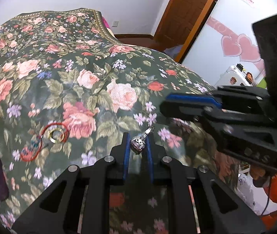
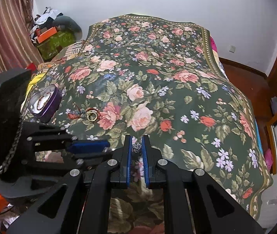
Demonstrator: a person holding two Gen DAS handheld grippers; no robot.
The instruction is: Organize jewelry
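left gripper (image 1: 137, 146) lower centre, silver pendant (image 1: 139, 144) pinched | right gripper (image 2: 136, 146) lower centre, small silver piece (image 2: 136, 147) clamped | both held above floral bedspread (image 2: 157, 78)

Two wrist fisheye views, set low and close over the bed.

Each view is taken along its own fingers, across the floral cover (image 1: 91, 62) toward the far wall. The left view is angled right, toward the door (image 1: 187, 13); the right view is angled left, toward the curtain (image 2: 8, 35). The cover, the red cord (image 2: 83, 113) and the opposite gripper are shared by both views.
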